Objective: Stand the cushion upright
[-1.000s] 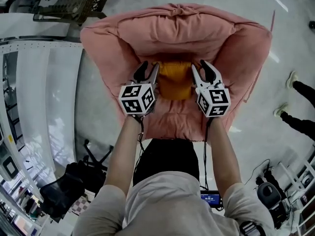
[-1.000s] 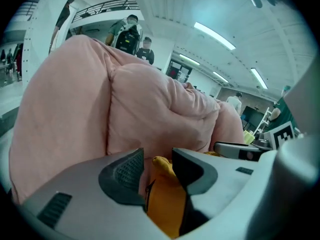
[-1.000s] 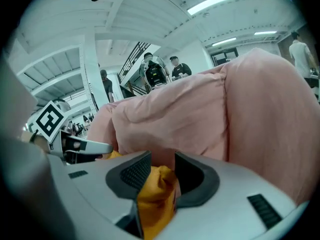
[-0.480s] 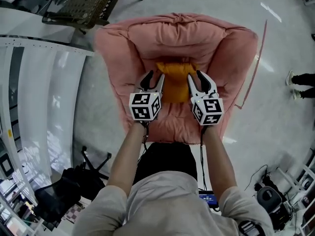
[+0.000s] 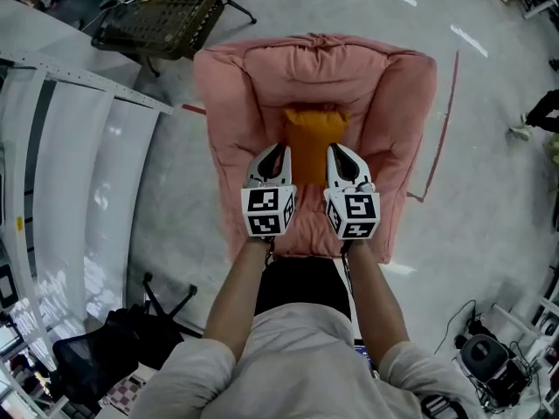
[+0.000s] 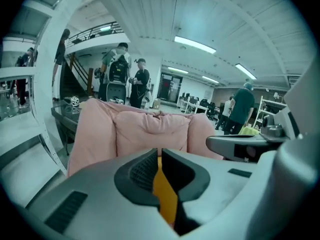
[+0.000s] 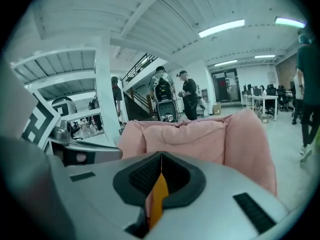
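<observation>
between the arms of the pink chair (image 5: 229,85), the orange cushion (image 5: 313,140) sits on the seat; left gripper (image 5: 278,152) and right gripper (image 5: 336,150), jaws having just closed, each clamp one of its near edges; grey floor (image 5: 489,190) surrounds.

Left forearm (image 5: 238,297) and right forearm (image 5: 374,297) reach forward, parallel. Left gripper (image 5: 279,152) and right gripper (image 5: 335,151) have just been closing, each now pinching orange cushion (image 5: 313,136) fabric.
</observation>
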Motion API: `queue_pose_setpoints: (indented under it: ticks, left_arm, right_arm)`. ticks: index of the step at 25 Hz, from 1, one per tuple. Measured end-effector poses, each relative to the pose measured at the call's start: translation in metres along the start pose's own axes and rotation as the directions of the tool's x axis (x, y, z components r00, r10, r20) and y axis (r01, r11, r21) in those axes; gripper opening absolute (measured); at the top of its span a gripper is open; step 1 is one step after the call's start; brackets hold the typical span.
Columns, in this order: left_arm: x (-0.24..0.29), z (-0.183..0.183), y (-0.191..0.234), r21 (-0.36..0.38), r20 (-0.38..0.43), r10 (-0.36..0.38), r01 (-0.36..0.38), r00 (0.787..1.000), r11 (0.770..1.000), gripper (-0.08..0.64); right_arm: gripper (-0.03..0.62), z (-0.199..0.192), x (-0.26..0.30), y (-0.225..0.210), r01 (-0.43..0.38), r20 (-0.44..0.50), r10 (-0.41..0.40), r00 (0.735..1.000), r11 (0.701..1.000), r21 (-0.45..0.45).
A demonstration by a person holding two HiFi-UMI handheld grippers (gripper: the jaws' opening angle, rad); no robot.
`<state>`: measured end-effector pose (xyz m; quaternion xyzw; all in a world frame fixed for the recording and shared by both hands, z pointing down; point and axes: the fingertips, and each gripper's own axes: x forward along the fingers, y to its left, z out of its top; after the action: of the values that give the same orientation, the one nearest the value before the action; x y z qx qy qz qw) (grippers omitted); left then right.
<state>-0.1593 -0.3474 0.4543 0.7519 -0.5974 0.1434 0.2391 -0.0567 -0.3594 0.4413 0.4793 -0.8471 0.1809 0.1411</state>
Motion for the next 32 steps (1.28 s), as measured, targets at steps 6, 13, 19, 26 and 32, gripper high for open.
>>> queue_pose_setpoints:
  ticks: [6,13,19,26,32]
  left_arm:
    - [-0.063,0.005,-0.019,0.003,0.034,-0.009,0.009,0.999,1.0,0.012]
    - [-0.162,0.017,-0.032,-0.007,0.112,0.004,-0.003,0.994,1.0,0.012]
    - [-0.244,0.022,-0.075,0.018,0.159,-0.035,0.033,0.987,0.999,0.012]
    - [-0.291,0.027,-0.09,0.057,0.192,-0.088,0.079,0.977,0.995,0.012]
    - [-0.306,0.026,-0.12,0.101,0.209,-0.092,0.072,0.974,0.992,0.012]
  right_arm:
    - [0.008,0.009,-0.062,0.042,0.005,0.011,-0.005,1.0,0.999,-0.05]
    - [0.006,0.032,-0.143,0.09,0.054,0.087,-0.045,0.995,0.993,-0.102]
    - [0.006,0.044,-0.227,0.117,0.068,0.131,-0.05,0.99,0.988,-0.141]
    - [0.006,0.059,-0.268,0.151,0.069,0.16,-0.035,0.986,0.976,-0.208]
    - [0.006,0.06,-0.296,0.146,0.031,0.171,0.004,0.985,0.979,-0.203]
